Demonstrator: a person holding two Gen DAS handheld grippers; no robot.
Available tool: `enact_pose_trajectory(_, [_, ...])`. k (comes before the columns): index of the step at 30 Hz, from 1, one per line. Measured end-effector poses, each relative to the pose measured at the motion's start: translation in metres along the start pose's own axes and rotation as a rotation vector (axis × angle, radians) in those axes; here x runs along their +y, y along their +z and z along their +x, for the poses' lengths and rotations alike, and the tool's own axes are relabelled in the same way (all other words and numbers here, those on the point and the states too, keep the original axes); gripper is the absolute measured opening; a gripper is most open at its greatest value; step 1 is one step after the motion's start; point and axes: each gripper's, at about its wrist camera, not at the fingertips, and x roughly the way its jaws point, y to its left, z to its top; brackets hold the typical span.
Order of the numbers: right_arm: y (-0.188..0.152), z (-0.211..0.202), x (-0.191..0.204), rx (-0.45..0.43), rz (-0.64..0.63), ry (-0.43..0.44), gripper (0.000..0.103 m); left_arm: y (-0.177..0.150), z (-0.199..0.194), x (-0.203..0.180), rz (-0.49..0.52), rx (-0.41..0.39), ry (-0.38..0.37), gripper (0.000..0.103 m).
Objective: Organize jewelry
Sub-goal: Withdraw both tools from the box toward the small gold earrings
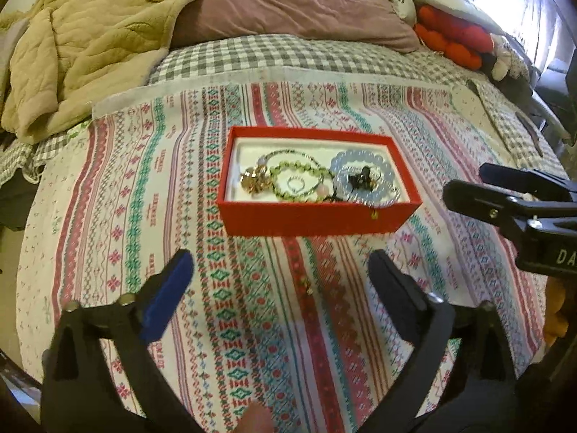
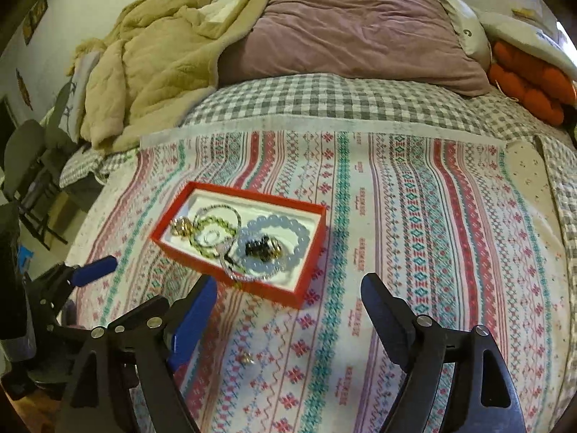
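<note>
A red box (image 1: pixel 317 222) with a white lining lies on the patterned cloth. Inside it are a green bead bracelet (image 1: pixel 288 176), a pale blue bead bracelet (image 1: pixel 364 176), a gold piece (image 1: pixel 254 178), a small ring (image 1: pixel 296 183) and a dark piece (image 1: pixel 360 176). A small gold item (image 1: pixel 308 287) rests loose on the cloth in front of the box. My left gripper (image 1: pixel 281 267) is open over the cloth just short of the box, nothing between its fingers. My right gripper (image 2: pixel 288 288) is open too, near the box's (image 2: pixel 252 288) front right corner, and holds nothing. The loose gold item (image 2: pixel 247 359) lies by its left finger.
The striped cloth (image 1: pixel 144 216) covers a bed with a grey checked sheet (image 1: pixel 288 54). A beige quilt (image 1: pixel 83 43), a mauve pillow (image 1: pixel 295 3) and an orange plush (image 1: pixel 454 39) sit at the back. The bed's edge drops off at the left, beside a folding chair (image 2: pixel 29 166).
</note>
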Motion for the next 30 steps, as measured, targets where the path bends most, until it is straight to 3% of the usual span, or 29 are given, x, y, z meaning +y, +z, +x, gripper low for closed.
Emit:
enact_pose_trajectory(14, [-0.025, 0.005, -0.015, 0.096, 0.001, -0.057, 0.086, -0.026, 0.0, 0.002, 0.02, 0.07, -0.014, 0.102])
enact_pose_trajectory(30, [-0.061, 0.025, 0.0, 0.208, -0.096, -0.079, 0.086, -0.065, 0.003, 0.016, 0.047, 0.136, -0.014, 0.102])
